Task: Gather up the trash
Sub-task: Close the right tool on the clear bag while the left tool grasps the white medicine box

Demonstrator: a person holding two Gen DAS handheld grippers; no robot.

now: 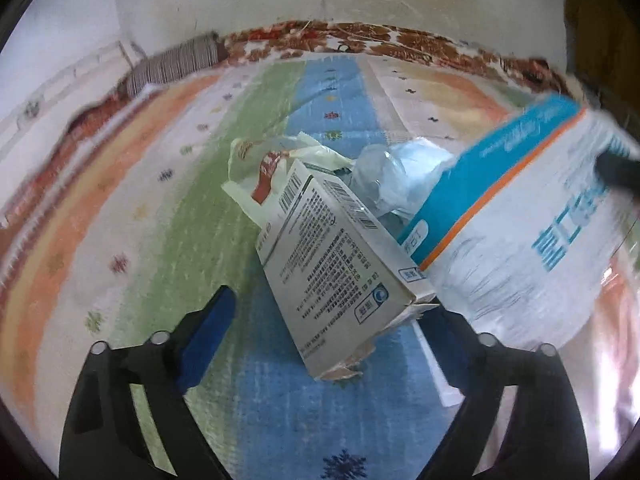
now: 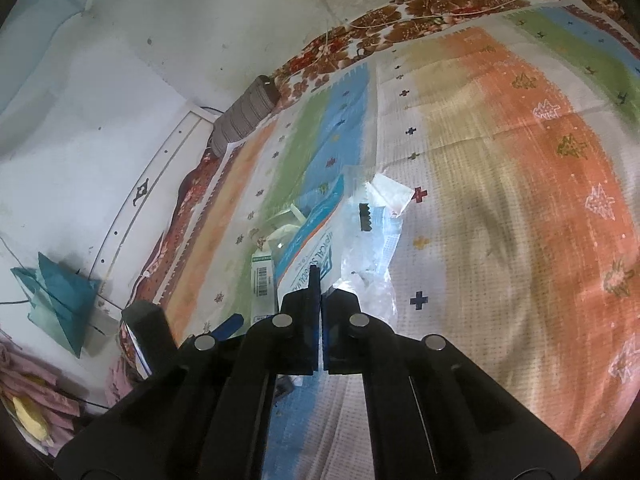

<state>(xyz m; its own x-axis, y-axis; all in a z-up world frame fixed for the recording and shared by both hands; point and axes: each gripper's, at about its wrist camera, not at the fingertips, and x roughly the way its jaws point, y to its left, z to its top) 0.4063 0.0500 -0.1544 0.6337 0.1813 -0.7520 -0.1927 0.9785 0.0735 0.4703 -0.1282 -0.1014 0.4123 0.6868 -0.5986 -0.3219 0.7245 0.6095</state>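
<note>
A torn grey cardboard box [image 1: 332, 264] with barcodes lies on the striped mat between the wide-apart fingers of my open left gripper [image 1: 332, 344]. Beside it a white, blue and orange plastic mask bag [image 1: 520, 232] hangs at the right. Behind lie crumpled clear plastic [image 1: 396, 176] and a cream printed wrapper [image 1: 272, 164]. In the right wrist view my right gripper [image 2: 322, 296] is shut on the edge of the mask bag [image 2: 320, 236], with the grey box [image 2: 262, 280] to its left and a white paper scrap [image 2: 392, 194] beyond.
The colourful striped mat [image 2: 500, 184] covers the floor, with a floral cloth [image 2: 400, 24] along the wall. A rolled grey mat [image 2: 244, 114] lies by the wall. Teal folded paper [image 2: 60, 296] and pink cloth [image 2: 32, 384] sit at the left.
</note>
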